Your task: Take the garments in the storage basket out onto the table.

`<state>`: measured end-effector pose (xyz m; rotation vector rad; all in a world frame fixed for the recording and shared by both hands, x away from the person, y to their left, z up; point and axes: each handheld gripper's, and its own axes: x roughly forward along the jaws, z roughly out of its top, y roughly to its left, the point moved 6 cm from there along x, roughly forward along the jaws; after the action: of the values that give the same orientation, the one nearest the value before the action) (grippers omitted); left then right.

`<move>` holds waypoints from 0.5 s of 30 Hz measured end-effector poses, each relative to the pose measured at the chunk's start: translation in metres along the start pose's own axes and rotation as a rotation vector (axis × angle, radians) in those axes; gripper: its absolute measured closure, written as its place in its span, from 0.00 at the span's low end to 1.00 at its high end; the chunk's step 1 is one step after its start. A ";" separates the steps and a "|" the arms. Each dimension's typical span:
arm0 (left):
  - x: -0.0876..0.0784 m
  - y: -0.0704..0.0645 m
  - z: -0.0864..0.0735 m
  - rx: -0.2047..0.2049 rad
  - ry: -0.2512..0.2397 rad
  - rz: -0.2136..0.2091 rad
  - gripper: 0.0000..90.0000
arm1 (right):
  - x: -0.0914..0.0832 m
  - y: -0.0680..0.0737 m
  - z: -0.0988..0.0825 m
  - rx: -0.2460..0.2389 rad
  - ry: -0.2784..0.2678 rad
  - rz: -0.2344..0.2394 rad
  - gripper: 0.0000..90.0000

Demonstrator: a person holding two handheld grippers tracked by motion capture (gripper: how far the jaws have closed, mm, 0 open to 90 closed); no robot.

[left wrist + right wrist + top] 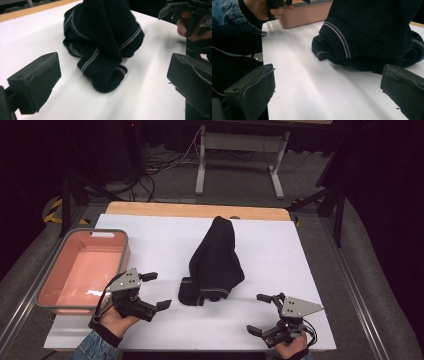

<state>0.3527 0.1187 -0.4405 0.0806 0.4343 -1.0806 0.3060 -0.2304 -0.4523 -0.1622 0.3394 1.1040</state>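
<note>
On the table (150, 235), dark sweater (216, 262) lies bunched between left gripper (156, 291) and right gripper (258, 314), both jaws apart, empty.

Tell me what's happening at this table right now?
A person holds a two-jaw gripper in each hand at a white table. A dark knitted garment with pale stripes lies bunched in the middle of it. The left gripper and right gripper sit on either side of the garment's near edge, both with jaws wide open and gripping nothing. Neither touches the garment yet. A pink bin stands at the table's left edge, with nothing visible inside.
</note>
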 end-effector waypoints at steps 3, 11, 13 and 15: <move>-0.004 0.003 -0.009 -0.025 -0.021 0.001 0.00 | 0.000 0.000 0.000 0.001 -0.002 -0.001 0.00; -0.003 0.003 -0.034 -0.045 -0.030 0.014 0.00 | 0.000 0.000 0.000 0.001 0.001 0.001 0.00; -0.002 0.004 -0.041 -0.022 -0.028 0.030 0.00 | 0.000 0.000 0.000 0.001 0.000 0.002 0.00; -0.002 0.004 -0.045 -0.023 -0.032 0.031 0.00 | 0.000 0.000 0.000 0.001 0.002 0.003 0.00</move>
<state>0.3419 0.1343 -0.4814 0.0498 0.4151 -1.0449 0.3059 -0.2304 -0.4528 -0.1620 0.3419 1.1065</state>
